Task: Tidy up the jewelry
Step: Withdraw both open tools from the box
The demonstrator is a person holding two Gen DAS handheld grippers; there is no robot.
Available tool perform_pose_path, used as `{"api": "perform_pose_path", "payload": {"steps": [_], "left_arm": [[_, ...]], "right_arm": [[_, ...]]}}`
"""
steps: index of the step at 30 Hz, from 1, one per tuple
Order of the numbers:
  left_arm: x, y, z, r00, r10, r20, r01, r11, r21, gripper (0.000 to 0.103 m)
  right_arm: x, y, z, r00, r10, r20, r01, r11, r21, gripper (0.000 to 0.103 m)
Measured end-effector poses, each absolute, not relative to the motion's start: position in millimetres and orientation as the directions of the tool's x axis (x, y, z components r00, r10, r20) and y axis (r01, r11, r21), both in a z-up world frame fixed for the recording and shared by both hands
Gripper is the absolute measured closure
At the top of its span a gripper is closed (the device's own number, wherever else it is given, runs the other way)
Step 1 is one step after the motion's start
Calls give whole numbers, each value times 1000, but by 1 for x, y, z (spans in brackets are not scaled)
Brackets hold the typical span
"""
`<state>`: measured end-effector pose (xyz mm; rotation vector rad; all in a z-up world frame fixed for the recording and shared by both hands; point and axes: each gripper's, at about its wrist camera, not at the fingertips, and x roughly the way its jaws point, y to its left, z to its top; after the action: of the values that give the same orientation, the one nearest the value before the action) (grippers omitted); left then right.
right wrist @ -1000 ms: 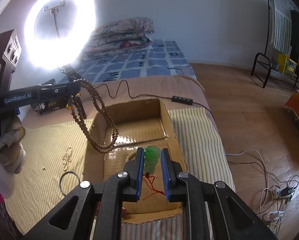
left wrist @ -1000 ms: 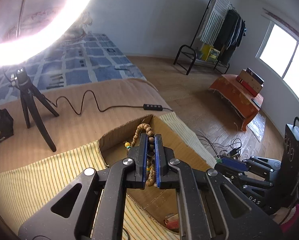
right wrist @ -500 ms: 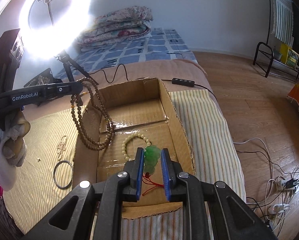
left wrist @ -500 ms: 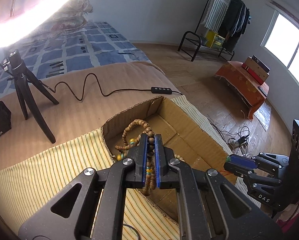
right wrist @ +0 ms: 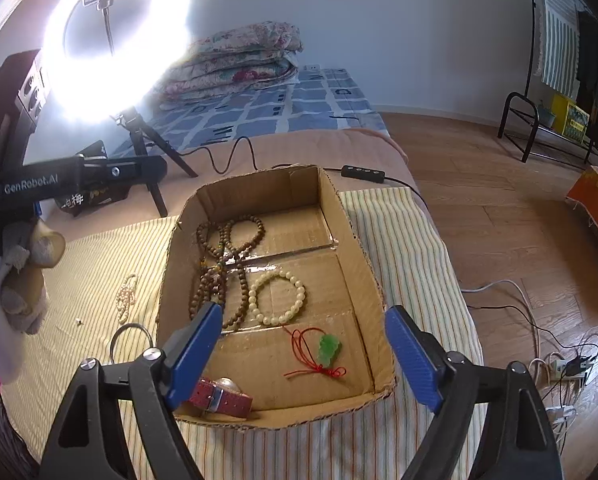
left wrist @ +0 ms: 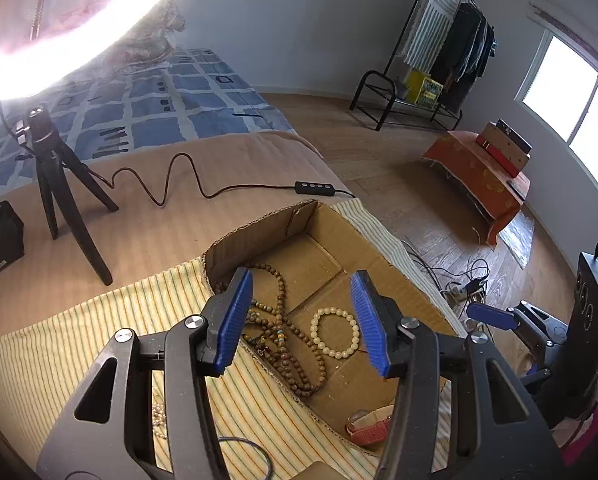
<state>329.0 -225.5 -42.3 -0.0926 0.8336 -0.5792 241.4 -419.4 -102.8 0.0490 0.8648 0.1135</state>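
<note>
An open cardboard box [right wrist: 355, 236] [left wrist: 383, 264] lies on a striped cloth. In it lie a long brown bead necklace [right wrist: 219, 264] [left wrist: 283, 332], a cream bead bracelet [right wrist: 277, 294] [left wrist: 336, 332], a green pendant on red cord [right wrist: 329, 350] and a red-strap watch [right wrist: 219, 396] [left wrist: 369, 428]. My left gripper [left wrist: 301, 320] is open and empty above the box's left side. My right gripper [right wrist: 303, 354] is open and empty above the box's near end. The left gripper also shows in the right wrist view [right wrist: 99, 172].
On the cloth left of the box lie a small pearl strand [right wrist: 126, 296] and a metal bangle [right wrist: 129, 338]. A ring light on a tripod [right wrist: 139, 136] and its cable [left wrist: 179, 184] stand behind the box. The bed edge drops to a wooden floor [right wrist: 519, 240] on the right.
Both grippers have opened. The brown necklace dropped from the left gripper into the box, and the green pendant dropped from the right gripper onto the box floor.
</note>
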Motion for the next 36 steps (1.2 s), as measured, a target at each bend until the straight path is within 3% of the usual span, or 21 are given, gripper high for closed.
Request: {"api": "perform_pose_path", "payload": {"steps": [18, 22, 25, 36], "left_arm": [[282, -144, -10, 626, -459, -630, 434, 877, -207, 51], [274, -113, -18, 633, -420, -651, 402, 896, -188, 50], [269, -88, -28, 628, -395, -670, 369, 910, -191, 41], [238, -22, -70, 633, -303, -712, 290, 946, -145, 41]], "right_arm": [[201, -374, -70, 675, 162, -720, -145, 986, 85, 8], [189, -353, -65, 679, 189, -710, -183, 979, 85, 4], [180, -335, -63, 678, 208, -705, -223, 972, 71, 3], [166, -274, -83, 621, 277, -733, -344, 937, 63, 0]]}}
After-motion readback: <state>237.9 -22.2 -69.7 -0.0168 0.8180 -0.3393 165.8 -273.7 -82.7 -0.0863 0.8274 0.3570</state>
